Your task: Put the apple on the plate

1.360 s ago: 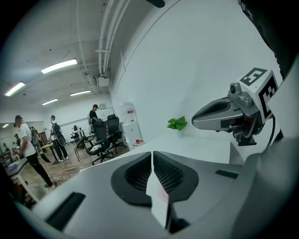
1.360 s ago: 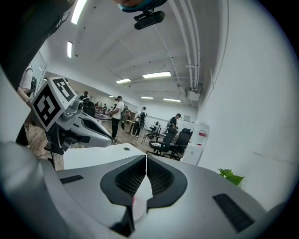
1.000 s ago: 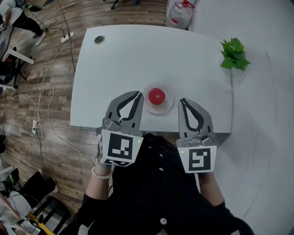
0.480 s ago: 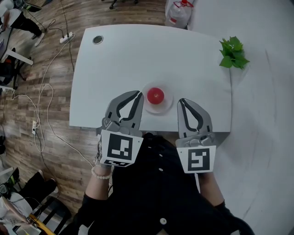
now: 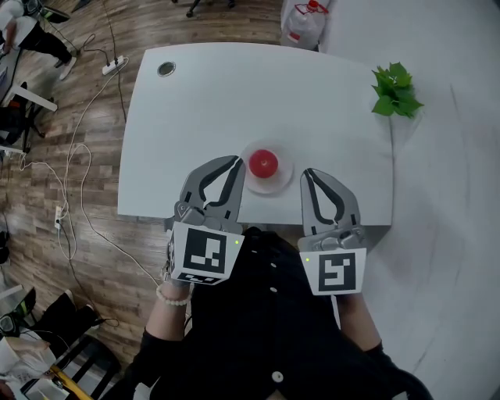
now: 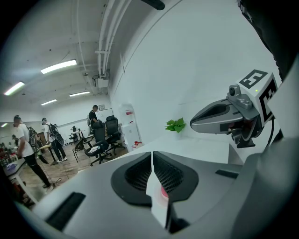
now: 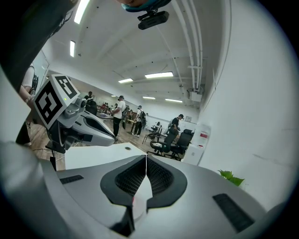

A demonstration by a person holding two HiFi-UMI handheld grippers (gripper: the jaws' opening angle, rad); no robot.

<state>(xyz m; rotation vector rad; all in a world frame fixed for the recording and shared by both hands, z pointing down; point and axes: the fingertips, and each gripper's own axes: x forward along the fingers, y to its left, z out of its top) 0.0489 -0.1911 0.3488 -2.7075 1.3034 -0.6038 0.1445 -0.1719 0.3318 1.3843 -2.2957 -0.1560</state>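
Note:
In the head view a red apple [image 5: 264, 163] rests in a small clear plate [image 5: 283, 180] near the front edge of the white table [image 5: 234, 94]. My left gripper [image 5: 236, 160] is just left of the plate, jaws shut with nothing in them. My right gripper [image 5: 305, 172] is just right of the plate, also shut and empty. In the left gripper view the jaws [image 6: 152, 154] meet at the tips, and a bit of the apple [image 6: 163, 190] shows through the gap below them. The jaws of the right gripper [image 7: 146, 157] also meet in its own view.
A green plant [image 5: 395, 91] sits at the table's far right corner and a cable hole [image 5: 166, 69] at its far left. A water jug [image 5: 305, 23] stands on the floor behind. Cables and a power strip [image 5: 116, 63] lie on the wooden floor at left. People and office chairs [image 6: 100, 135] are in the background.

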